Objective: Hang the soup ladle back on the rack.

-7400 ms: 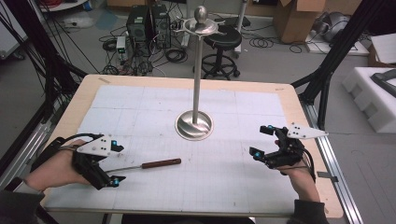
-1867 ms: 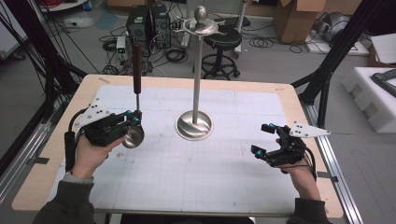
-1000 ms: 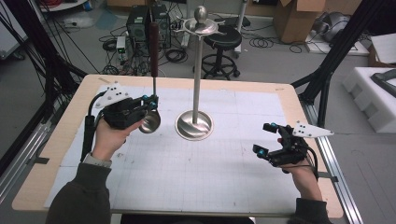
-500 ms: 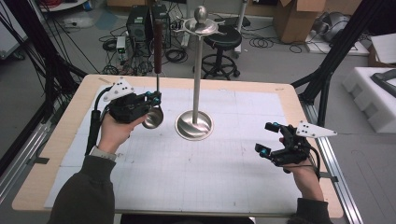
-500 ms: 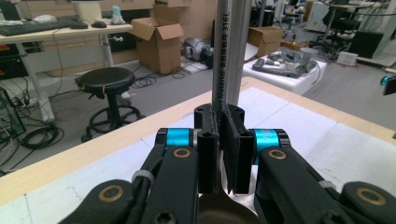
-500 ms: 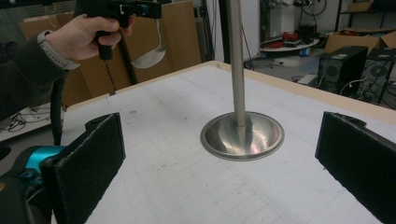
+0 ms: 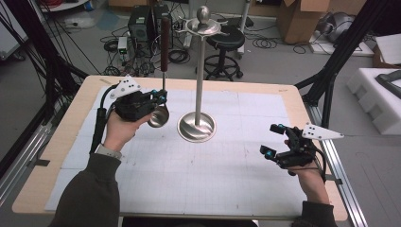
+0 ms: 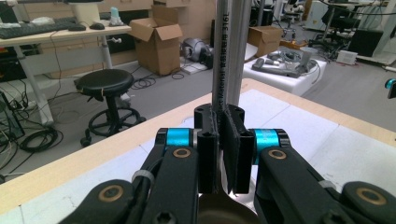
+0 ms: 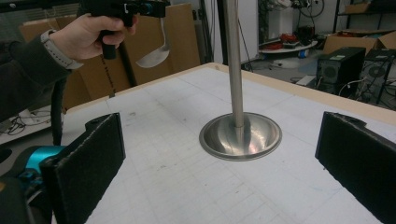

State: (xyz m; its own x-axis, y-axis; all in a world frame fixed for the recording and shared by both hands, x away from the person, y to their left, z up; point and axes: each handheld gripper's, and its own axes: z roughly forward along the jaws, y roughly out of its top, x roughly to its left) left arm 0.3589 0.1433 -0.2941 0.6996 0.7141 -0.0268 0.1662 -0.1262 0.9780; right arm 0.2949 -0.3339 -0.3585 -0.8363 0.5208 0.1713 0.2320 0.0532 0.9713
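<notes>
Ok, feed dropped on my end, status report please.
Left gripper shut on ladle, handle up, held above table. Right gripper open, idle. Stand beside ladle, nothing between.

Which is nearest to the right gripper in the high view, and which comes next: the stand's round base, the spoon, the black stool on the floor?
1. Stand's round base: on the table, up and to the left of the right gripper.
2. Spoon: farther left, upright in the left gripper.
3. Black stool: on the floor beyond the table's far edge.
</notes>
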